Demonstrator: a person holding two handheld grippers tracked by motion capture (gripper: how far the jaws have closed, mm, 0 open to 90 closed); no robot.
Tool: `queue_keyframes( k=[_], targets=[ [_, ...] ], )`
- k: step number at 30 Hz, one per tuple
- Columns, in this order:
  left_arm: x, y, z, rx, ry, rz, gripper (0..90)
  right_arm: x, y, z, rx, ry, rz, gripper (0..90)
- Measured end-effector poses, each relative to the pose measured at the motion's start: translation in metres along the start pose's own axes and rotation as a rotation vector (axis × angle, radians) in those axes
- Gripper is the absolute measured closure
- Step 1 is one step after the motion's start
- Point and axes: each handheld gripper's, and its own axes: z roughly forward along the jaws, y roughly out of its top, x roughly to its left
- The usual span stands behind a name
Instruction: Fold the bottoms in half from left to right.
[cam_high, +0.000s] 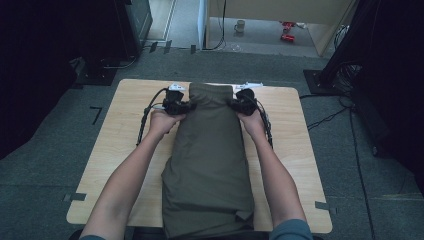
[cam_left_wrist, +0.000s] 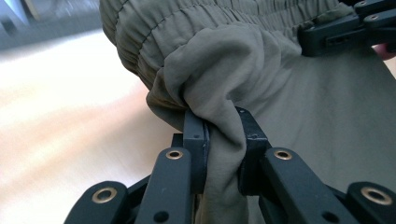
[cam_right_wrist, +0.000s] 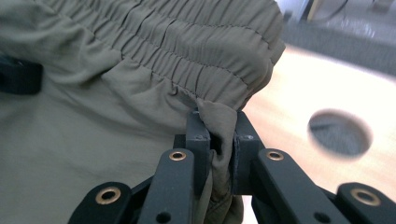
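Both grippers, left (cam_left_wrist: 223, 140) and right (cam_right_wrist: 223, 135), pinch the soft, light trousers (cam_high: 210, 165) near the waistband (cam_right_wrist: 187, 51); the cloth looks slippery.

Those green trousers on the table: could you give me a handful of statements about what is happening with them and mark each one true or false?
1. The left gripper is shut on a fold of the olive trousers. True.
2. The right gripper hangs open above the cloth. False: its jaws pinch a fold just below the elastic waistband.
3. The trousers lie lengthwise on a wooden table, waistband at the far end. True.
4. The trousers are bright red. False: they are olive green.
5. Both grippers grip at the leg hems. False: each grips at one side near the waistband.
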Motion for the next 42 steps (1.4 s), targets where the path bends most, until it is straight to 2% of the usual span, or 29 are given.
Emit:
queue_keyframes(
  k=[2, 4, 6, 8, 9, 12, 14, 16, 20, 28, 31, 37, 42],
  targets=[
    [-0.001, 0.018, -0.008, -0.052, 0.014, 0.011, 79.3, 0.000, 0.019, -0.008, -0.047, -0.010, -0.008, 81.5],
    [-0.002, 0.035, -0.019, -0.114, 0.041, 0.046, 79.2, 0.001, 0.038, -0.019, -0.096, -0.024, -0.024, 81.5],
    [-0.003, 0.047, -0.029, -0.176, 0.051, 0.063, 79.2, 0.002, 0.054, -0.030, -0.168, -0.034, -0.056, 81.3],
    [-0.003, 0.053, -0.034, -0.197, 0.038, 0.057, 79.1, 0.006, 0.062, -0.037, -0.225, -0.053, -0.075, 81.3],
    [-0.003, 0.053, -0.034, -0.185, 0.035, 0.057, 79.1, 0.007, 0.063, -0.037, -0.229, -0.062, -0.085, 81.4],
    [-0.002, 0.041, -0.030, -0.145, 0.029, 0.056, 79.1, 0.006, 0.058, -0.031, -0.160, -0.041, -0.055, 81.3],
    [-0.002, 0.031, -0.030, -0.138, 0.015, 0.042, 79.1, 0.008, 0.050, -0.029, -0.143, -0.028, -0.035, 81.4],
    [-0.002, 0.023, -0.031, -0.119, 0.003, 0.027, 79.1, 0.011, 0.043, -0.028, -0.129, -0.025, -0.043, 81.4],
    [-0.007, 0.009, -0.039, -0.089, -0.018, 0.038, 79.0, 0.020, 0.030, -0.032, -0.091, -0.013, -0.059, 81.5],
    [-0.020, -0.013, -0.053, -0.046, -0.041, 0.053, 79.1, 0.035, 0.008, -0.044, -0.065, 0.019, -0.065, 81.5],
    [-0.025, -0.021, -0.059, -0.043, -0.055, 0.049, 79.1, 0.040, -0.001, -0.051, -0.065, 0.027, -0.068, 81.5],
    [-0.040, -0.036, -0.069, -0.044, -0.063, 0.085, 79.0, 0.050, -0.019, -0.064, -0.066, 0.032, -0.082, 81.3],
    [-0.049, -0.051, -0.075, -0.037, -0.065, 0.094, 79.0, 0.057, -0.035, -0.074, -0.069, 0.049, -0.076, 81.2]
  ],
)
